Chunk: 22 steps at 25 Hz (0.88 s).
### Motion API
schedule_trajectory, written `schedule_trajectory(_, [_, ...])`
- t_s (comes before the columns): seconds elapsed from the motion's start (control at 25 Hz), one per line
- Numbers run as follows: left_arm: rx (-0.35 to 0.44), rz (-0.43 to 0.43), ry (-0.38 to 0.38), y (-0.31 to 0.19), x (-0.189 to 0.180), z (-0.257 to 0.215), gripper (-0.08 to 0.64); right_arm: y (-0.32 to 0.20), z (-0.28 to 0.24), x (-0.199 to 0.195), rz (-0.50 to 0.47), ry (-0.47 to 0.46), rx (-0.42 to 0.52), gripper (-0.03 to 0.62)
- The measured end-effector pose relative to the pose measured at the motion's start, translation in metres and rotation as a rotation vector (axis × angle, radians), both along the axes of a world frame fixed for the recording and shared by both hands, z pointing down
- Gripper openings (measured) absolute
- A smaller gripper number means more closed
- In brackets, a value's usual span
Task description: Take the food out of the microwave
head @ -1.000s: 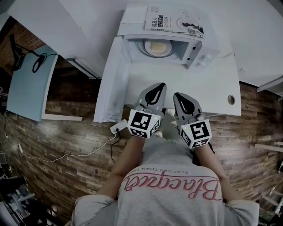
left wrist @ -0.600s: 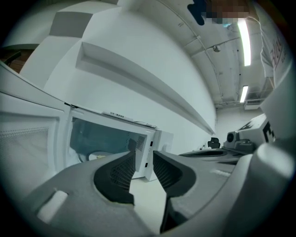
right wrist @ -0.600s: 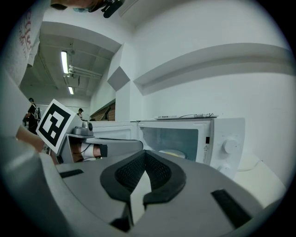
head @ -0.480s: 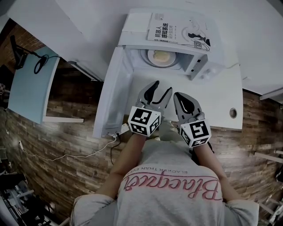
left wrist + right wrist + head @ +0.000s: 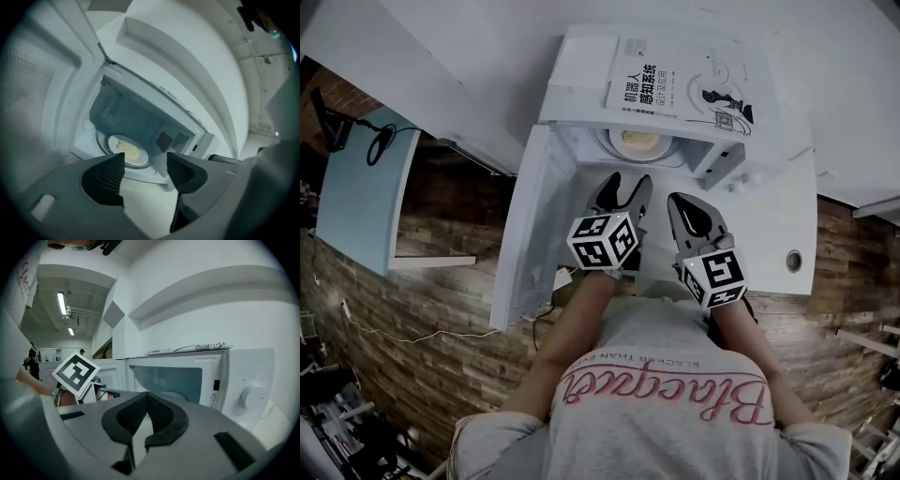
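While the microwave (image 5: pixel 578 84) stands with its door (image 5: pixel 530 234) swung wide to its left side, I see the food (image 5: pixel 641 141), a pale yellow portion, lying on a round plate (image 5: pixel 108 143) on the floor of the microwave's cavity. A book (image 5: pixel 684 80) lies flat on top of the microwave. My left gripper (image 5: pixel 628 183) sits just in front of the microwave's open mouth, pointing in at the plate. Its jaws are opening, with nothing between them, and the plate lies beyond their tips, untouched. My right gripper (image 5: pixel 680 202) is in front of the microwave too, nearer its control dial (image 5: pixel 253 397), jaws pressed together and empty. Both hang over the white table (image 5: pixel 769 216) that carries the microwave.
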<state>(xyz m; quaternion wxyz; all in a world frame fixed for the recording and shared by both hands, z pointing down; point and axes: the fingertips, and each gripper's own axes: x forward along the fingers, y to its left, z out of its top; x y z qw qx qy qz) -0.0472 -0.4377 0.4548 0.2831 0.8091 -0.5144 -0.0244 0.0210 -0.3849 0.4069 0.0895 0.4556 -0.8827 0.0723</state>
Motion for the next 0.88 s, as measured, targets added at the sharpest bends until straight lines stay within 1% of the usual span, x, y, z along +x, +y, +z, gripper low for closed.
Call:
schedule_trajectory(0.08, [-0.069,-0.03,0.063,-0.012,-0.001,0.015,0.28,-0.01,0.003,0.003,-0.003,-0.008,-0.015,0.009])
schedule_trajectory(0.2, [-0.161,-0.076,0.109,-0.026,-0.004,0.037,0.316,-0.021,0.008,0.004,-0.017,-0.026,-0.042,0.009])
schedule_trajectory(0.28, [-0.217,-0.114,0.162,-0.033,-0.005,0.048,0.336,-0.027,0.011,0.004,-0.027,-0.031,-0.056,0.009])
schedule_trajectory(0.4, [-0.29,-0.183,0.267,-0.045,-0.009,0.059,0.337,-0.036,0.015,0.003,-0.042,-0.037,-0.073,0.009])
schedule_trajectory(0.64, [-0.455,-0.316,0.436,-0.064,-0.01,0.084,0.337,-0.05,0.023,0.0,-0.074,-0.043,-0.097,0.009])
schedule_trajectory(0.68, [-0.472,-0.337,0.455,-0.067,-0.01,0.086,0.337,-0.052,0.024,0.0,-0.076,-0.043,-0.101,0.009])
schedule_trajectory(0.76, [-0.491,-0.376,0.467,-0.072,-0.011,0.09,0.337,-0.055,0.026,0.002,-0.076,-0.04,-0.11,0.009])
schedule_trajectory(0.88, [-0.519,-0.431,0.444,-0.076,-0.015,0.097,0.337,-0.06,0.029,0.006,-0.07,-0.037,-0.119,0.009])
